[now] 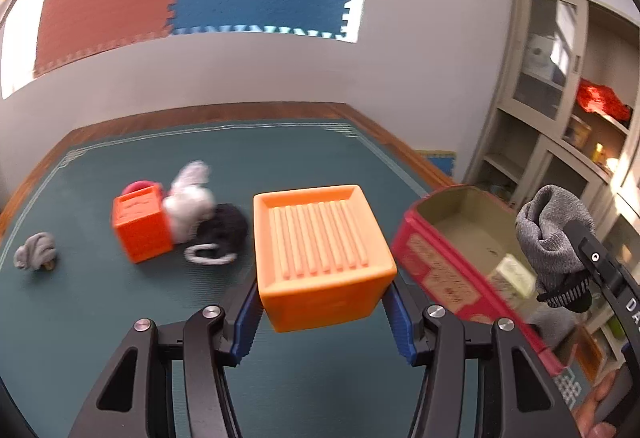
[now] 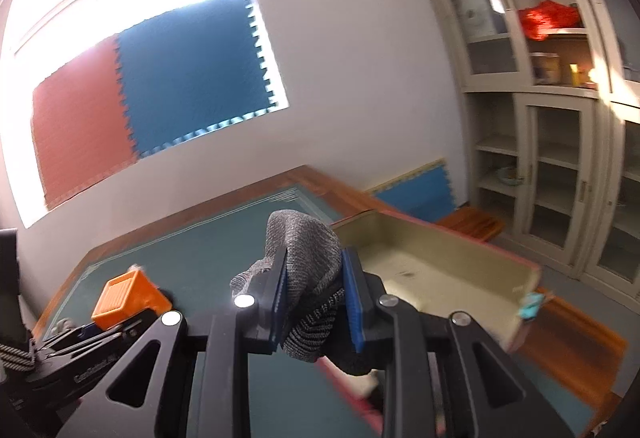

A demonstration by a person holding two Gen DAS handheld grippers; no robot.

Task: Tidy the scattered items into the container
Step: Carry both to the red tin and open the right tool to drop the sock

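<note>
My left gripper (image 1: 322,308) is shut on an orange ribbed block (image 1: 320,254) and holds it above the green mat, left of the red box (image 1: 444,278). My right gripper (image 2: 316,302) is shut on a grey sock (image 2: 304,258) and holds it in the air beside the box's open beige inside (image 2: 416,270). The sock also shows in the left wrist view (image 1: 556,242). On the mat lie a second orange block (image 1: 140,226), a white sock (image 1: 188,206), a black sock (image 1: 224,230) and a small grey sock bundle (image 1: 36,250).
The green mat (image 1: 120,318) covers a wooden-edged table (image 1: 380,126). A beige cabinet (image 2: 552,118) with shelves stands at the right. A small pale item (image 1: 512,274) lies inside the box. Foam tiles (image 2: 160,86) hang on the wall.
</note>
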